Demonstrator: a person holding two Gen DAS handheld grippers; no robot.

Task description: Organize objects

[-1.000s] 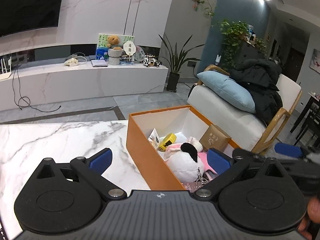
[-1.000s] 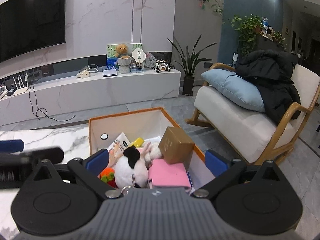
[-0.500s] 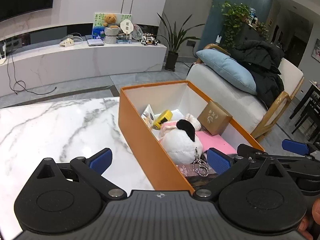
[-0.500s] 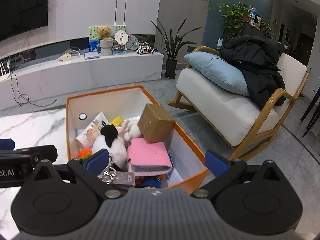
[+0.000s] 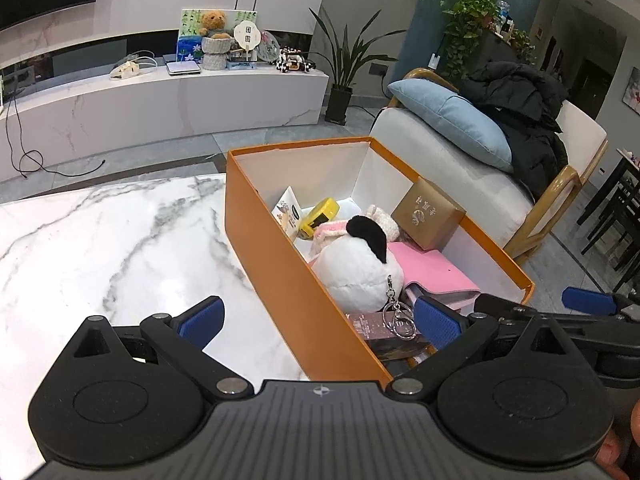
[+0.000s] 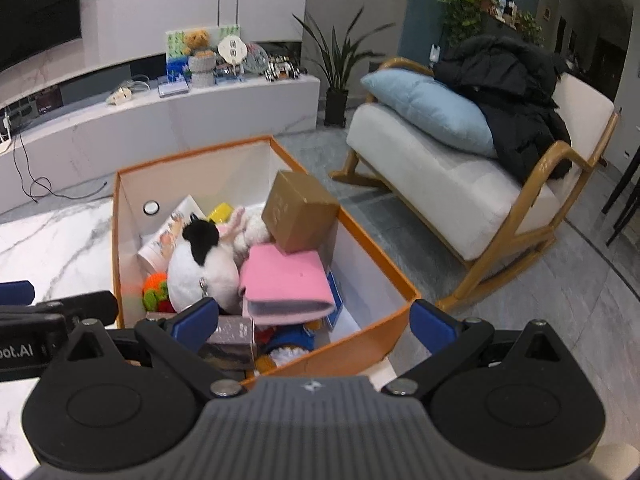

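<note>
An orange box (image 5: 272, 248) with white inner walls stands on the marble table (image 5: 100, 248). Inside lie a white plush with a black ear (image 5: 352, 268), a pink wallet (image 5: 428, 272), a brown carton (image 5: 428, 216), a yellow item (image 5: 320, 214), a booklet (image 5: 290, 212) and a dark box (image 5: 380, 328) under a keyring. My left gripper (image 5: 318, 320) is open and empty, straddling the box's near left wall. My right gripper (image 6: 314, 322) is open and empty above the near end of the box (image 6: 192, 152), over the plush (image 6: 200, 264), wallet (image 6: 284, 276) and carton (image 6: 300, 212).
A rocking chair (image 6: 460, 184) with a blue pillow (image 6: 432, 108) and a black coat (image 6: 516, 84) stands right of the table. A low white TV bench (image 5: 160, 108) with a teddy bear and a potted plant (image 5: 344, 64) line the far wall.
Both grippers have moved forward and tipped down over the orange box, so more of its inside shows. Both stayed open and nothing was picked up.
</note>
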